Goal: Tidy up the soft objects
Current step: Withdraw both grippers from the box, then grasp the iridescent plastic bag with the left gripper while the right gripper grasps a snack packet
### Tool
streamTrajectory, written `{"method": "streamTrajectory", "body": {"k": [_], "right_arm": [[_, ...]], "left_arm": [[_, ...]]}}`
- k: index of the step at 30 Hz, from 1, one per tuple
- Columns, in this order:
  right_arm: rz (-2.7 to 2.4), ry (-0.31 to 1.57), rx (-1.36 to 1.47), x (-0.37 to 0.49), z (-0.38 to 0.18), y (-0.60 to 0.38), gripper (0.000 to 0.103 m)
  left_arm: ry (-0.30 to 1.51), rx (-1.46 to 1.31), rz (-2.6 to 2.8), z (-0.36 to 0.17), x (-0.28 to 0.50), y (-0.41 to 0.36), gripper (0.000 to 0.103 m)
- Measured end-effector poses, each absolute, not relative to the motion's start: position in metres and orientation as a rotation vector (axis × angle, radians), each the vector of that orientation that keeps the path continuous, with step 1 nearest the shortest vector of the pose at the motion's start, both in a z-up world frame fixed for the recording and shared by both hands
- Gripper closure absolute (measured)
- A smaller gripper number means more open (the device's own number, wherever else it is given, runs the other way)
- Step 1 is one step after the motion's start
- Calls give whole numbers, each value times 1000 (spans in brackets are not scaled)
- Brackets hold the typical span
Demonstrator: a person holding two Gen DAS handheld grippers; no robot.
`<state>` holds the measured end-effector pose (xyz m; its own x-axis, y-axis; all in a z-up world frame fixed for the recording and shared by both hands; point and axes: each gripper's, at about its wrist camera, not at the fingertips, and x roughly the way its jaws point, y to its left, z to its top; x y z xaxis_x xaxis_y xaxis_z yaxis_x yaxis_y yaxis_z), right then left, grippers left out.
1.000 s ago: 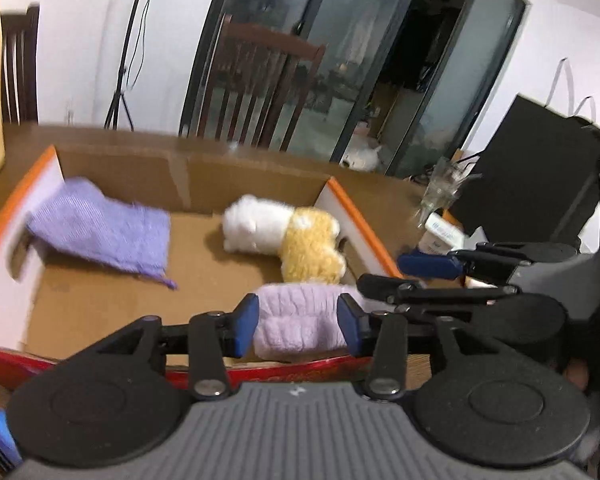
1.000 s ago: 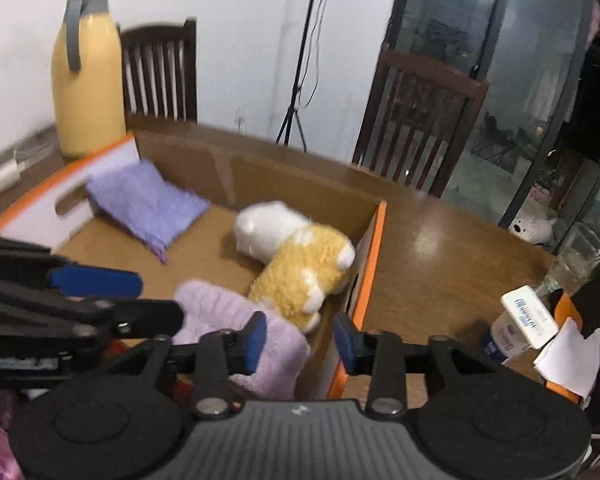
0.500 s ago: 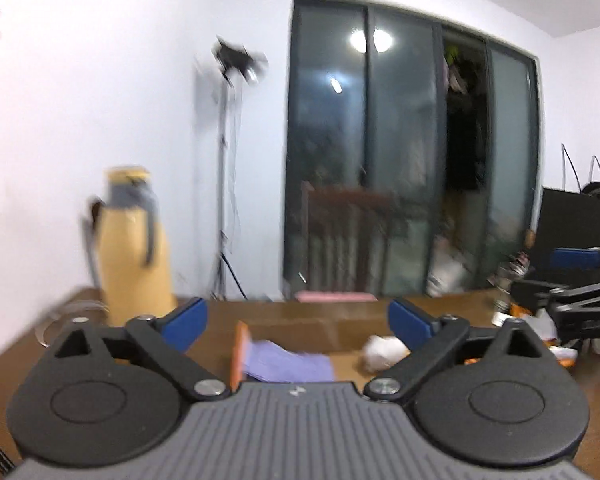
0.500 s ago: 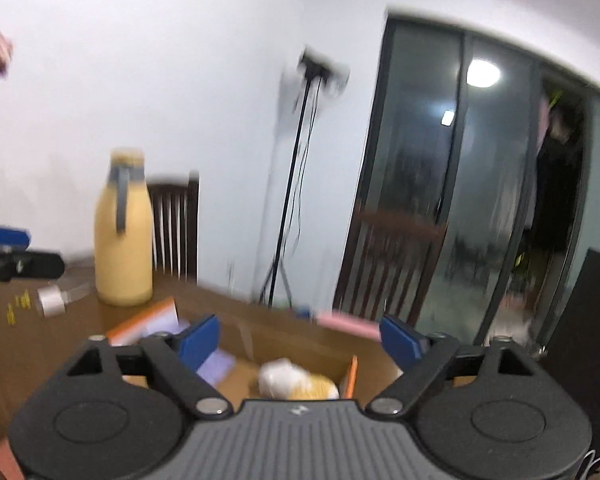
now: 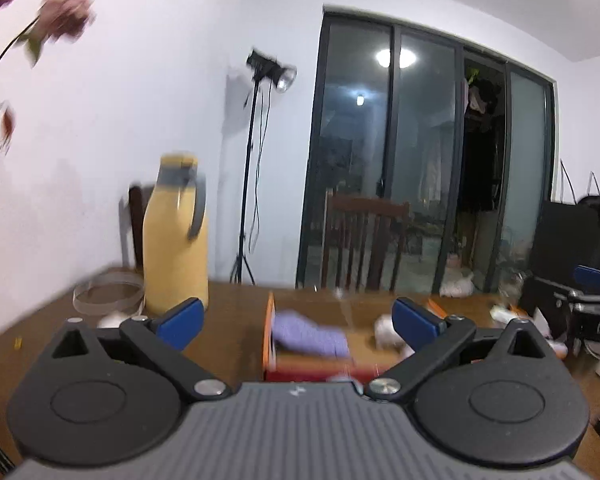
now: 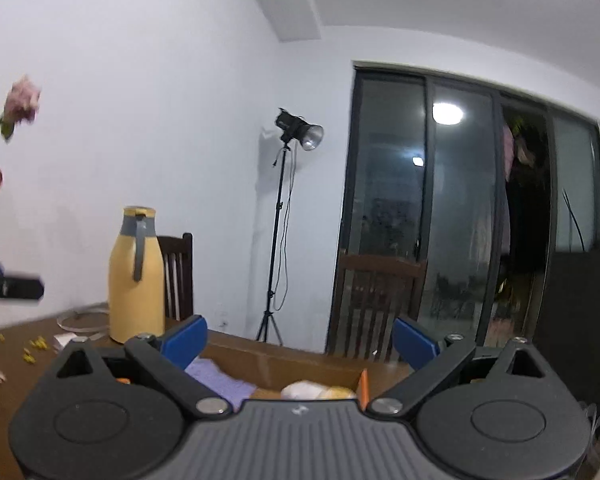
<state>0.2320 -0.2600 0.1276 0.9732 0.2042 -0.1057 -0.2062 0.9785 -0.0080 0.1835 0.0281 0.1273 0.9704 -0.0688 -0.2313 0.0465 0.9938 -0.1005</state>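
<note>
The cardboard box (image 5: 269, 344) with orange-edged flaps sits on the brown table ahead of both grippers. A purple cloth (image 5: 310, 334) lies in its left part and a white and yellow plush toy (image 5: 386, 332) in its right part. My left gripper (image 5: 298, 322) is wide open and empty, held back from the box. My right gripper (image 6: 300, 340) is wide open and empty, tilted up, with the purple cloth (image 6: 220, 380) and the plush toy (image 6: 316, 391) just visible over its body. The right gripper also shows at the right edge of the left wrist view (image 5: 592, 308).
A yellow thermos jug (image 5: 176, 236) stands on the table left of the box, with a roll of clear tape (image 5: 108, 298) beside it. Yellow scraps (image 6: 34, 346) lie on the table. Wooden chairs (image 5: 364, 240) and a light stand (image 5: 252, 184) stand behind. Small items sit at the right (image 5: 504, 312).
Both grippers opened wide, let go of the pale pink cloth at the box's near edge, and pulled back and tilted up. The pink cloth is out of sight now.
</note>
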Motion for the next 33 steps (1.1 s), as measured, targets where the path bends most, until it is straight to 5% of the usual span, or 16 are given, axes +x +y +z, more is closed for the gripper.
{"method": "streamTrajectory", "body": {"k": [15, 25, 33], "right_arm": [[248, 241, -52, 80, 0, -231, 2], [221, 328, 40, 108, -2, -242, 4], [256, 399, 65, 154, -1, -241, 18]], "left_arm": [[302, 16, -128, 43, 65, 2, 0], [408, 20, -149, 11, 91, -6, 0], [516, -32, -162, -5, 133, -5, 11]]}}
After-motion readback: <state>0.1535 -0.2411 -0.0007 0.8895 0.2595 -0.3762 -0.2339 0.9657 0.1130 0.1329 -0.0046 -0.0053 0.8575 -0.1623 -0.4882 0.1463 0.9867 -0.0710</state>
